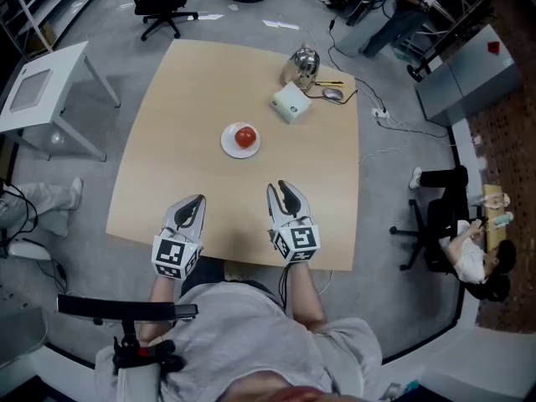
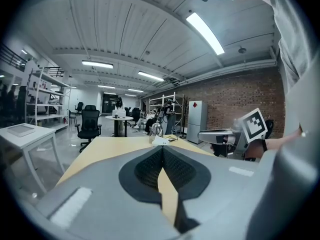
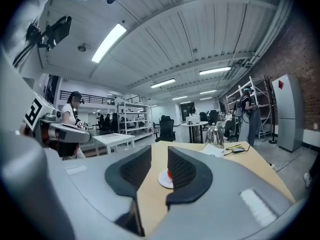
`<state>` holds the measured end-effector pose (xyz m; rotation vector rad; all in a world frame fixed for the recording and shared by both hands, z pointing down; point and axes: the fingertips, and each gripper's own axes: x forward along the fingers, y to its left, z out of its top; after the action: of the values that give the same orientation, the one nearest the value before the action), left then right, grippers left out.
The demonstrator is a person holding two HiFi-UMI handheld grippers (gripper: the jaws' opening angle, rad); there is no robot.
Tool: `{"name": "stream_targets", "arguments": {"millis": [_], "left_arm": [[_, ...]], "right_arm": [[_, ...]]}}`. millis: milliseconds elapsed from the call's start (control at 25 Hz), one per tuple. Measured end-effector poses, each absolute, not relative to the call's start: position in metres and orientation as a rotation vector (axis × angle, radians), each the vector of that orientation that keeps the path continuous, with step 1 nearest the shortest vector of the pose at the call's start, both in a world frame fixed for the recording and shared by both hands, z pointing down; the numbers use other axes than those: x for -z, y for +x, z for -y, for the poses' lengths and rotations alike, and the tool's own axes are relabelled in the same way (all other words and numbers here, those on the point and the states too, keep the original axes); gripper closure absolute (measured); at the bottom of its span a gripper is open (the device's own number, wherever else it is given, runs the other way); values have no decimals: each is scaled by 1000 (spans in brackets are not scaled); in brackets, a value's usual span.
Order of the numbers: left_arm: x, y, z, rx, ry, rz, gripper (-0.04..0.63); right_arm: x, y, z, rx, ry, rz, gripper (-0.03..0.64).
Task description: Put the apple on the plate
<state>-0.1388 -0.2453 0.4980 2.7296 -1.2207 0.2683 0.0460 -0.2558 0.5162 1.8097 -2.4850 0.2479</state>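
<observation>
A red apple [image 1: 245, 136] sits on a small white plate [image 1: 228, 146] at the middle of the tan table [image 1: 167, 124]. Both grippers hover over the near edge, well short of the plate. My left gripper [image 1: 196, 200] has its jaws closed tip to tip with nothing between them [image 2: 162, 150]. My right gripper [image 1: 282, 188] stands to its right, its jaws a narrow gap apart and empty [image 3: 159, 156]. Through that gap, in the right gripper view, I see the plate [image 3: 162, 180] and a sliver of the apple [image 3: 169, 174] farther along the table.
A metal kettle [image 1: 305, 62], a white box [image 1: 291, 102], a mouse [image 1: 333, 94] and a pen lie at the table's far right corner. A white side table [image 1: 42, 90] stands to the left, office chairs [image 1: 163, 2] beyond, and a cable runs off the right edge.
</observation>
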Motion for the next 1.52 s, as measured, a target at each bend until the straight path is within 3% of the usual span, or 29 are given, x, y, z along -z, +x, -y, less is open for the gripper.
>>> {"name": "stream_targets", "arguments": {"millis": [640,1520], "left_arm": [[-463,-142,176,-241,2729,1333,575],[-463,-140,173,-226,2757,1327,575]], "right_arm": [[-481,42,168,-192,1782,2565,609],[-490,36,151,-207,1767,2573,611]]}}
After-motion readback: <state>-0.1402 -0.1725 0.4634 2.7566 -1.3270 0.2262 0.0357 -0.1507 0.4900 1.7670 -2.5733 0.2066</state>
